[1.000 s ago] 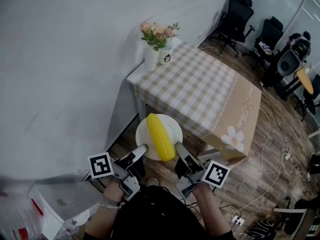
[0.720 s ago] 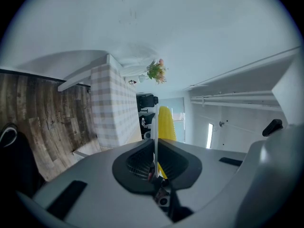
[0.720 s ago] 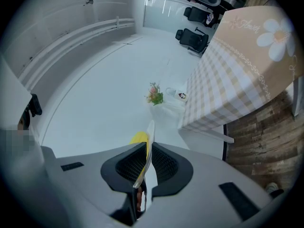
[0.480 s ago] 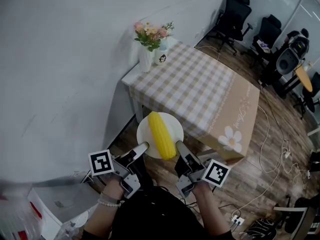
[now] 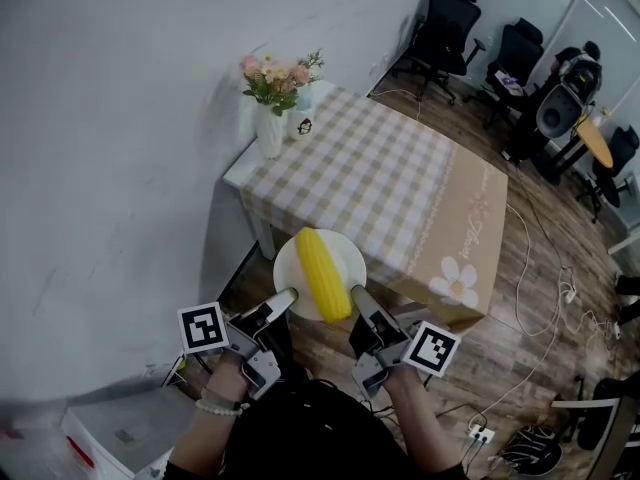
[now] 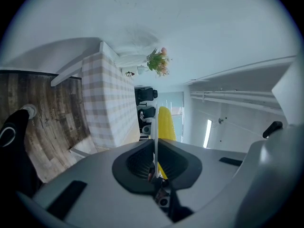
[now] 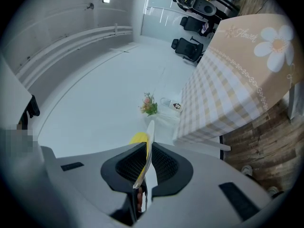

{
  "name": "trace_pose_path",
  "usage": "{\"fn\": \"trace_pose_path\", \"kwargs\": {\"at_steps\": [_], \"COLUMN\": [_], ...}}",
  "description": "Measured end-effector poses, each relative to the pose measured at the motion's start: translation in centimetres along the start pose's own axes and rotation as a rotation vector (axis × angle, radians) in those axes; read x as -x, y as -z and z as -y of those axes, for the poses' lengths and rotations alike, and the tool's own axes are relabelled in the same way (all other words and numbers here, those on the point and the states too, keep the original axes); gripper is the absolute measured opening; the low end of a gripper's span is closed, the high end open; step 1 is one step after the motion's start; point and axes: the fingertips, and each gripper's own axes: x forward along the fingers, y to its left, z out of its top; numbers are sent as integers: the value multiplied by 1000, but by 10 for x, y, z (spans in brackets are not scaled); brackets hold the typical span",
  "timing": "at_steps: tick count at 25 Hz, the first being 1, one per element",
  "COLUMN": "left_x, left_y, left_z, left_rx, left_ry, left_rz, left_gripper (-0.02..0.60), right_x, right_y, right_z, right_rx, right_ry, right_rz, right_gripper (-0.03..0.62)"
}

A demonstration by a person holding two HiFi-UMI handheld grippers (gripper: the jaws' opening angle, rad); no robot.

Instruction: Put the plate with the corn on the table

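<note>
I have the plate [image 5: 346,252] between my two grippers, in the air at the near end of the worktop [image 5: 400,178], and it does not rest on it. The left gripper [image 5: 288,296] has its fingers closed on the plate's left rim. In the left gripper view the thin white rim [image 6: 155,122] runs straight in between the two dark pads, with the yellow corn [image 6: 166,123] just beyond it. The right gripper [image 5: 357,293] has its fingers pinched on the right rim in the same way. In the right gripper view the rim [image 7: 150,134] sits in the narrow gap between the pads, and a bit of corn [image 7: 138,137] shows past it. The corn [image 5: 322,273] lies lengthwise across the middle of the plate, pointing from me toward the worktop. The worktop wears a beige and white check cloth with a plain tan skirt on its right side. That skirt carries a white daisy [image 5: 456,281] and a line of script, which reads "Flower" [image 7: 242,32] in the right gripper view. At the far left corner a white vase [image 5: 270,131] of pink and yellow flowers stands beside a mug [image 5: 302,124] with a small dark figure printed on it, too small to read. Each gripper bears a cube [image 5: 203,328] with a black and white square marker and no letters. Black office chairs [image 5: 440,28] stand far off on the wooden floor [image 5: 520,298].
</note>
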Motion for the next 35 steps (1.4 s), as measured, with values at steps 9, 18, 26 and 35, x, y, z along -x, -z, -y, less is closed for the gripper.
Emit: {"fn": "trace_pose_path", "kwargs": {"at_steps": [9,18,26,35], "left_x": [-41,-44,-61,-53], "left_y": [-57,-99,-116,-92], "left_z": [5,-2,-1,-18], "left_rx": [-20,-42,-68,-91], "left_ry": [0,6,9,-5], "left_rz": [-60,-123,-168,-207], "left_gripper": [28,28,28,28], "right_x": [-50,-83,-102,-77], "right_y": [-38,-57,-47,-31], "right_z": [12,16,19,34], "right_rx": [-3,-6,-5,-5], "right_ry": [23,58,87,117], "right_rz": [50,104,138,168], "right_gripper": [64,64,61,61]}}
